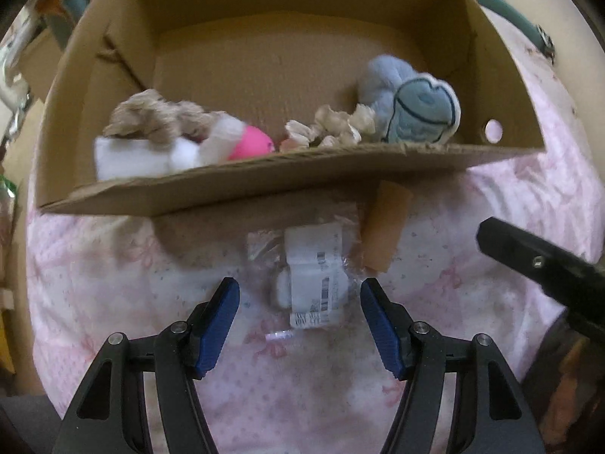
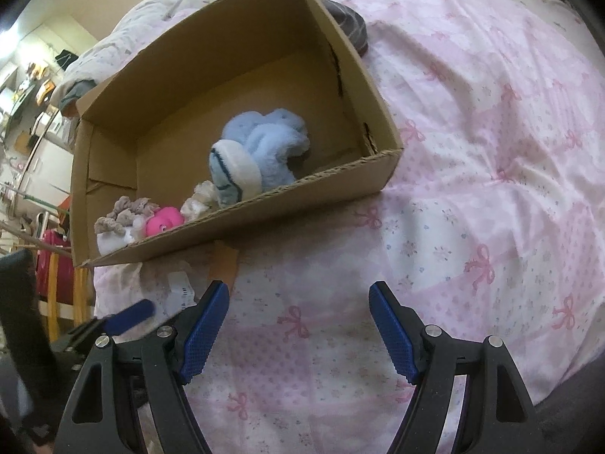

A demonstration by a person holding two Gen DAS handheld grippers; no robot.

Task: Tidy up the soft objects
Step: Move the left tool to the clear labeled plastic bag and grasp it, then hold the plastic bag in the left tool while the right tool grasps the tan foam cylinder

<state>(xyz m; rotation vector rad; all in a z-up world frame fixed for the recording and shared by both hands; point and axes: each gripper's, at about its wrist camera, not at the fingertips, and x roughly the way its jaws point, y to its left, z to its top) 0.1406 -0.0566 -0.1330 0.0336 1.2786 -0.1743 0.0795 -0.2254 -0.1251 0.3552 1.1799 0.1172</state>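
Note:
A cardboard box (image 1: 264,185) (image 2: 382,174) lies on a pink bedspread. Inside are a blue plush toy (image 1: 412,102) (image 2: 261,151), a pink toy (image 1: 249,145) (image 2: 162,221), a beige fluffy toy (image 1: 159,119) (image 2: 124,213), a white soft item (image 1: 128,159) and a cream ruffled item (image 1: 332,128) (image 2: 198,198). A clear plastic bag with a white labelled item (image 1: 314,280) (image 2: 179,289) lies on the bed in front of the box. My left gripper (image 1: 299,325) is open just short of the bag. My right gripper (image 2: 298,329) is open and empty over the bedspread.
The pink bow-patterned bedspread (image 2: 491,189) stretches to the right. A brown tape strip (image 1: 385,227) (image 2: 223,261) hangs from the box's front. A dark striped object (image 2: 349,22) lies behind the box. The right gripper's body (image 1: 544,265) shows in the left wrist view.

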